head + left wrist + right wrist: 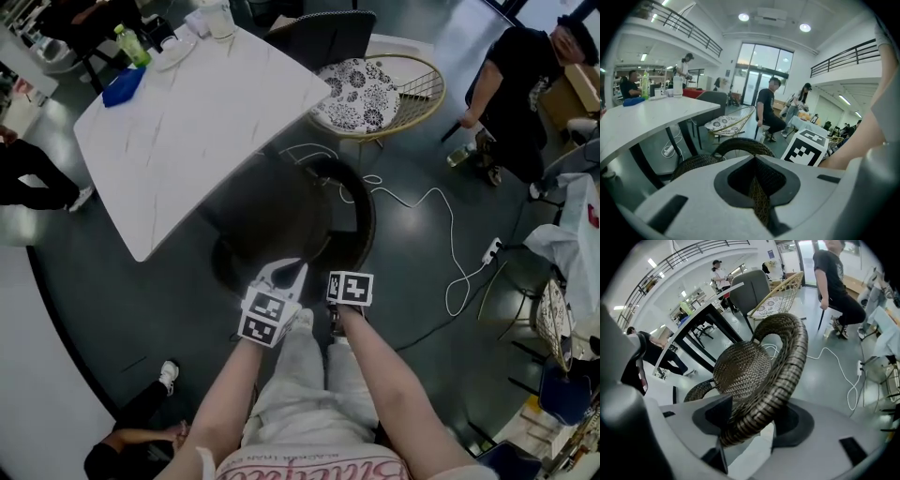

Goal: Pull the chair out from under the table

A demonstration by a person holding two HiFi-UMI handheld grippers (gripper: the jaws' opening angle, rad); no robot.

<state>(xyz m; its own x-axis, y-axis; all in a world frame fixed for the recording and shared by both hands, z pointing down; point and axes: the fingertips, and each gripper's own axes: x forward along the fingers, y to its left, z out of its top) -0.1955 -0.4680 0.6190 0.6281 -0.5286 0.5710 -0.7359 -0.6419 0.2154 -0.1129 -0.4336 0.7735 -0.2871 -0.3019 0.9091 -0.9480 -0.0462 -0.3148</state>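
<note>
A dark wicker chair (281, 211) with a round arched back stands at the edge of the white marble table (187, 122), its seat partly beneath the tabletop. Both grippers are at the near part of the chair's back rim (361, 220). My left gripper (292, 272) is shut on the rim, and woven strands fill the gap between its pads (758, 197). My right gripper (345, 279) is open. The thick rim (787, 362) runs between its jaws (750, 423), with a light gap beside the right pad. The seat (743, 369) lies beyond the rim.
A rattan chair with a patterned cushion (361, 94) and a grey chair (323, 36) stand behind the table. A white cable (441, 216) runs across the floor to a power strip (490, 250). A person (520, 84) sits at right. A bottle (131, 45) and blue cloth (124, 86) lie on the table.
</note>
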